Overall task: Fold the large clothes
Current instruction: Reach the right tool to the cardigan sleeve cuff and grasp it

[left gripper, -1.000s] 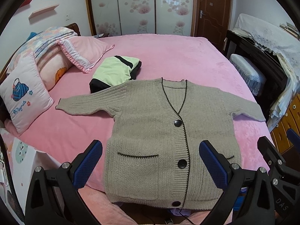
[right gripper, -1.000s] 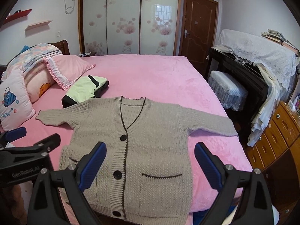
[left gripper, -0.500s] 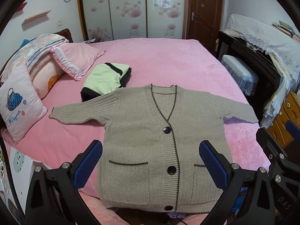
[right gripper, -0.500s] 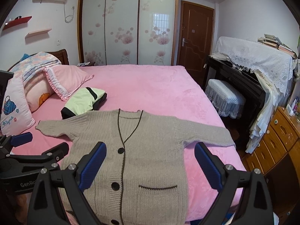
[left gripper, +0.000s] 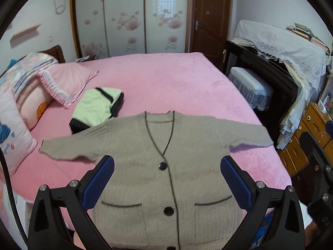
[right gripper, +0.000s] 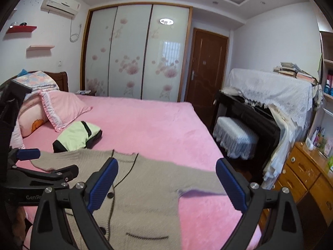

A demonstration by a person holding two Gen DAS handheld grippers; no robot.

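Cardigan [left gripper: 166, 166] flat on bed [left gripper: 166, 83], below both spread grippers, untouched

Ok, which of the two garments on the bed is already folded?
The light green garment with black trim, bundled compactly near the pink pillow. The beige knit cardigan lies flat, buttoned, both sleeves spread wide.

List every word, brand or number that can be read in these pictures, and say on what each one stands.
"GenR", cut off by a finger: on the black body of the left gripper, seen from the right wrist view.
"DA", partly cut off: on the right gripper, at the edge of the left wrist view.
Lettering on the white pillow: too blurred to read.
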